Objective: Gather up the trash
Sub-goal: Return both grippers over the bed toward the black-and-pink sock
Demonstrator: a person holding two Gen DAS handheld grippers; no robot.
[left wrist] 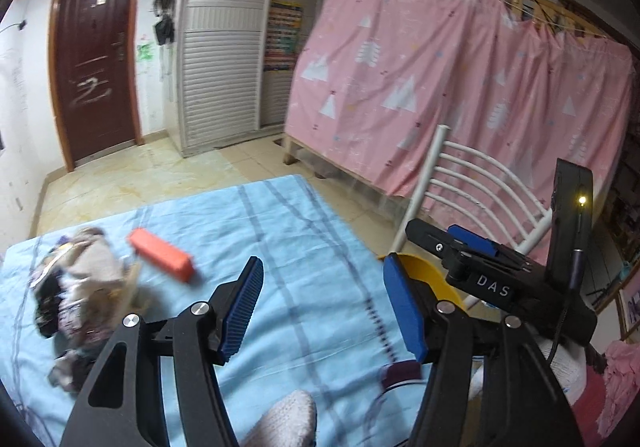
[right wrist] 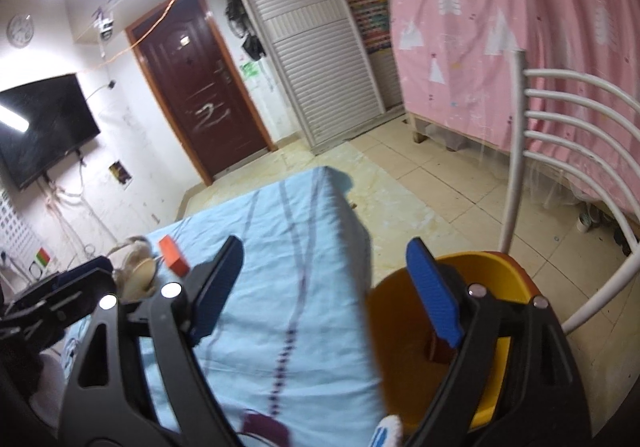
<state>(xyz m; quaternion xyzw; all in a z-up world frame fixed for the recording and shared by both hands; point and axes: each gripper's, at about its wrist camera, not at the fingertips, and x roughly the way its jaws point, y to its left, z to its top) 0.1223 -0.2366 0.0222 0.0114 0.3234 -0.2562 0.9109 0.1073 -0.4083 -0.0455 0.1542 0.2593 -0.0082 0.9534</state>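
Both pairs of blue-padded jaws are seen standing apart with nothing between them: the left gripper [left wrist: 322, 311] hangs over a table covered in a light blue striped cloth [left wrist: 280, 231], and the right gripper [right wrist: 326, 295] is held over that table's right edge, one pad above the cloth and the other above a yellow plastic bin [right wrist: 472, 279] that sits beside the table, in front of a white metal chair back [right wrist: 560, 135].

The trash is found on the left part of the cloth. A crumpled heap of beige, dark and patterned paper or fabric scraps [left wrist: 80, 303] lies near the table's left edge in the left wrist view, blurred, so its exact make-up cannot be told. Just beside it, farther up the cloth, an orange rectangular box [left wrist: 162, 254] lies flat on its long side.

The box is judged to be light and fairly stiff, probably cardboard, and best taken across its narrow width near the middle, where the pads can be set on two flat faces. The heap is judged soft, light and loose; a pinch at a thick bunched fold would be preferred, since pieces could be shed when lifted. Both lie well apart from the bin.
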